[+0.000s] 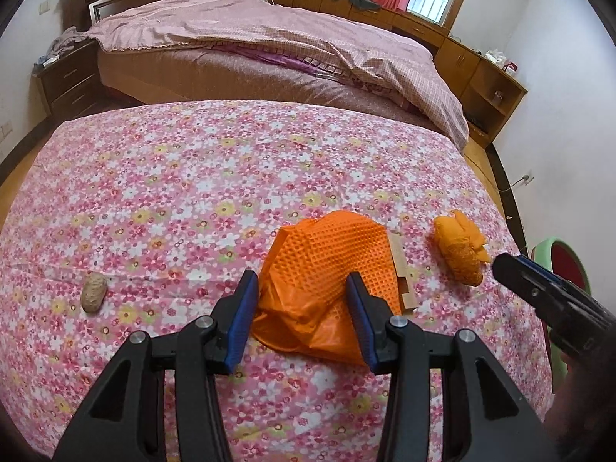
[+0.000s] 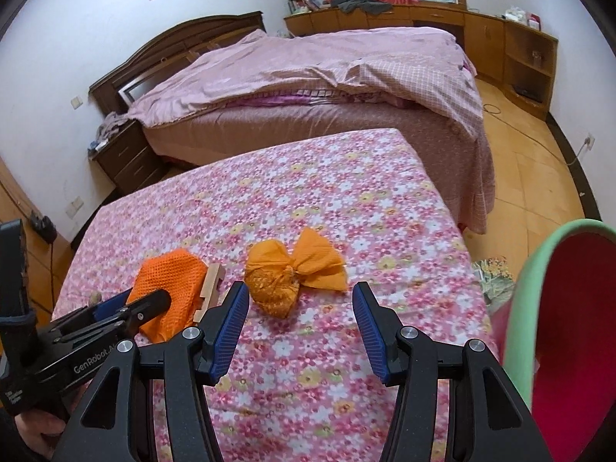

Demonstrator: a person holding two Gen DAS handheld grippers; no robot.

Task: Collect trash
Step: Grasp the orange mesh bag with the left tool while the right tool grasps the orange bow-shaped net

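Note:
A loose orange plastic bag (image 1: 327, 281) lies on the flowered tablecloth (image 1: 231, 177), partly over a small wooden piece (image 1: 404, 281). My left gripper (image 1: 302, 308) is open with the bag's near part between its jaws; I cannot tell if they touch it. A knotted orange bag (image 1: 462, 250) lies to the right. A peanut (image 1: 93, 292) lies at the left. In the right wrist view my right gripper (image 2: 300, 315) is open and empty just short of the knotted bag (image 2: 281, 281); the loose bag (image 2: 169, 292), the wooden piece (image 2: 211, 288) and the left gripper (image 2: 150, 304) are to its left.
A green-rimmed bin with a red inside (image 2: 558, 327) stands off the table's right edge and shows in the left wrist view (image 1: 566, 265) too. A bed with a pink quilt (image 1: 269, 46) is behind the table, with a nightstand (image 1: 69, 81) and wooden cabinets (image 1: 481, 73).

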